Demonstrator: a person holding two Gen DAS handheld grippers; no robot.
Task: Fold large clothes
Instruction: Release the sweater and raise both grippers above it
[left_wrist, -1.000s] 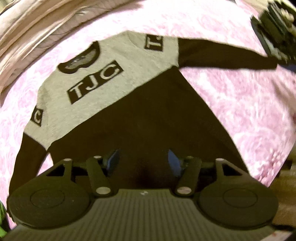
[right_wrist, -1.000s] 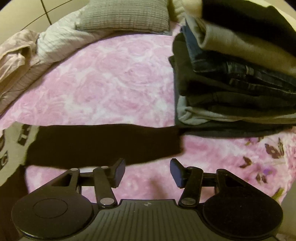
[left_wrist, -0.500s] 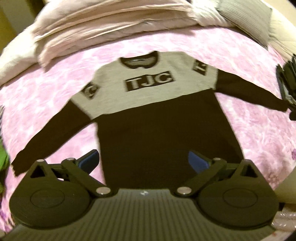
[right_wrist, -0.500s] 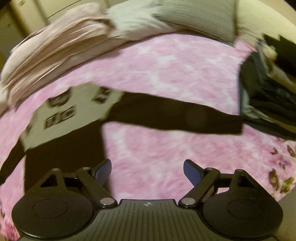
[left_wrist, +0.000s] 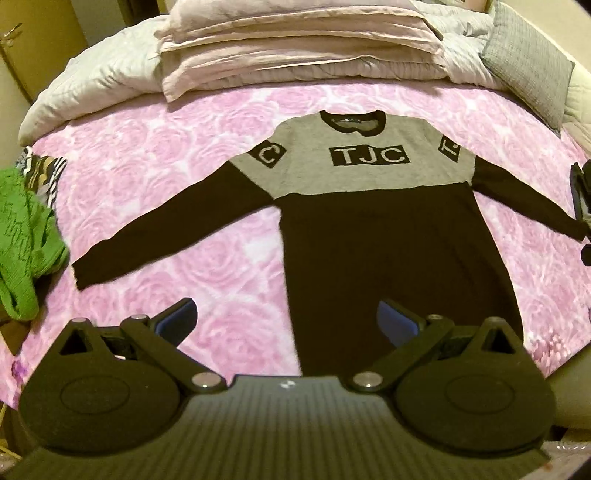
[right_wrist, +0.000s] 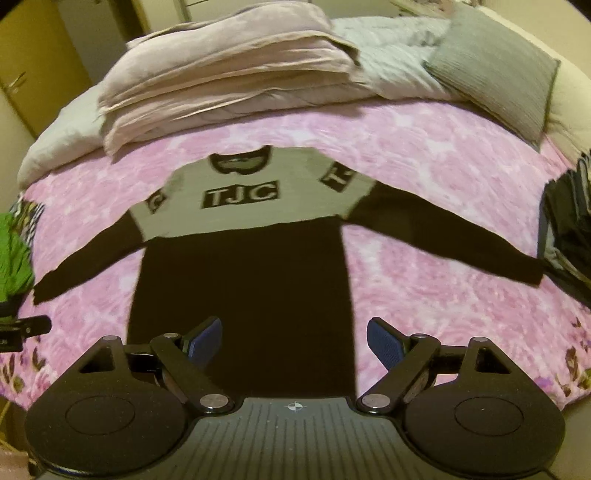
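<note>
A black and grey sweater (left_wrist: 369, 229) (right_wrist: 251, 266) with "TJC" on the chest lies flat on the pink bed cover (left_wrist: 155, 162), both sleeves spread out to the sides, collar at the far end. My left gripper (left_wrist: 288, 321) hovers open over the hem's left corner, holding nothing. My right gripper (right_wrist: 295, 339) is open above the lower hem, also with nothing between its fingers. The right sleeve's cuff (right_wrist: 528, 269) reaches the stack of folded clothes.
A stack of dark folded clothes (right_wrist: 569, 236) sits at the right edge of the bed. A green garment (left_wrist: 22, 236) and a patterned one (left_wrist: 40, 170) lie at the left. Folded pink bedding (left_wrist: 295, 48) and a grey pillow (right_wrist: 495, 62) fill the far end.
Both grippers pulled back from the sweater toward the bed's near edge and opened wider. The right one swung left, from the right cuff and the stack to face the whole sweater.
</note>
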